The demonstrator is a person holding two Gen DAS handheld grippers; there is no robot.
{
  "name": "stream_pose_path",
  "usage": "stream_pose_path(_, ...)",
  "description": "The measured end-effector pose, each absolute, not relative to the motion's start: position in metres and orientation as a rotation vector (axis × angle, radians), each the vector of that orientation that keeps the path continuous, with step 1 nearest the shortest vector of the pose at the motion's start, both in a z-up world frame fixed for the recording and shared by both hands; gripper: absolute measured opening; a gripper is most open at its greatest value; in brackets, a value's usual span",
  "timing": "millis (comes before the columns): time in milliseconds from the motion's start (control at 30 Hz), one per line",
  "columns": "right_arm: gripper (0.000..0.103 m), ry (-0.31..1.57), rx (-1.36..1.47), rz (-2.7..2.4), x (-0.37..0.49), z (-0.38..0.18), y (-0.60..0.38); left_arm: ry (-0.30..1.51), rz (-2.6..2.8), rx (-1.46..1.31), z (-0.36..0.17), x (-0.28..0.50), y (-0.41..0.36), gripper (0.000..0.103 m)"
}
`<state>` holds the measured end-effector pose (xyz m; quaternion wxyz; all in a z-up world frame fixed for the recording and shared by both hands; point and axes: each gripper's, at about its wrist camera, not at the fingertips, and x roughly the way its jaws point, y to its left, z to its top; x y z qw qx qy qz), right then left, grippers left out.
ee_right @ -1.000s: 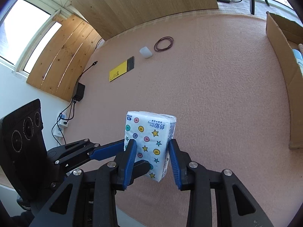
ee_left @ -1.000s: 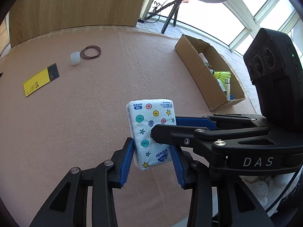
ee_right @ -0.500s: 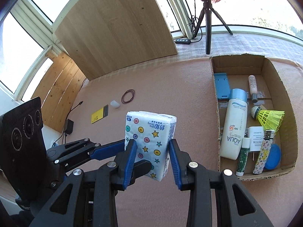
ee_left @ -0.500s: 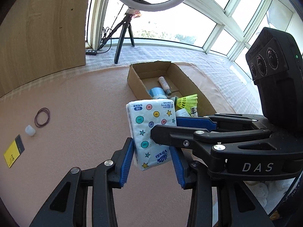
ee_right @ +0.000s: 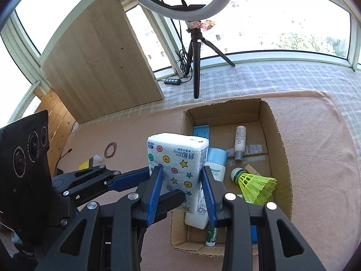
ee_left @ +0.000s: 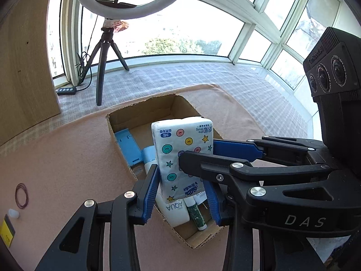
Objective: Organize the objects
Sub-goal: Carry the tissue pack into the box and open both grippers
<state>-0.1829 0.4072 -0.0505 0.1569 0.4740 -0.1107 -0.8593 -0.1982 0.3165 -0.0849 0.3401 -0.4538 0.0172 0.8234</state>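
Blue fingers (ee_left: 150,188) clamped on tissue pack (ee_left: 183,155)

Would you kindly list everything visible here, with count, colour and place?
tissue pack: 1, white with coloured dots and stars, clamped by both grippers above the box
cardboard box: 1, brown, on the pink mat
AQUA bottle: 1, white with blue cap, in box
small bottle: 1, beige, in box
shuttlecock: 1, yellow-green, in box
rubber bands: dark red, on mat
ring light: 1, white, on tripod behind box
left gripper: black, blue pads
right gripper: black, blue pads
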Motion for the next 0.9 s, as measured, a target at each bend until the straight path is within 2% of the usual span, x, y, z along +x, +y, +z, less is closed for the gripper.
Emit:
stream_pose_path(467,0.032,-0.301,1.371,-2.505,-0.208,-0.069,0.434,0.072,2.132,-1.201,-0.104,-0.228,0.351,0.042)
stream_pose_path(533,0.035,-0.279,1.369,-2.511,-0.21,-0.07,0.433,0.065,2.12,-1.212,-0.106,-0.231,0.352,0.05)
stream_pose_path(567,0.043,-0.267,1.372,-2.513,-0.211,-0.07,0.433,0.062,2.12,-1.222,-0.108,-0.233,0.351,0.065)
stream_pose_path(600,0.055,-0.261,1.381,-2.517,-0.212,-0.071,0.433,0.061,2.137,-1.214,-0.108,-0.233,0.35,0.076)
stream_pose_path(667,0.066,-0.259,1.383,-2.552,-0.211,-0.071,0.434,0.072,2.157,-1.202,-0.107,-0.232,0.348,0.077)
stream_pose_path(900,0.066,-0.259,1.4,-2.559,-0.211,-0.073,0.433,0.088,2.16,-1.208,-0.107,-0.232,0.342,0.077)
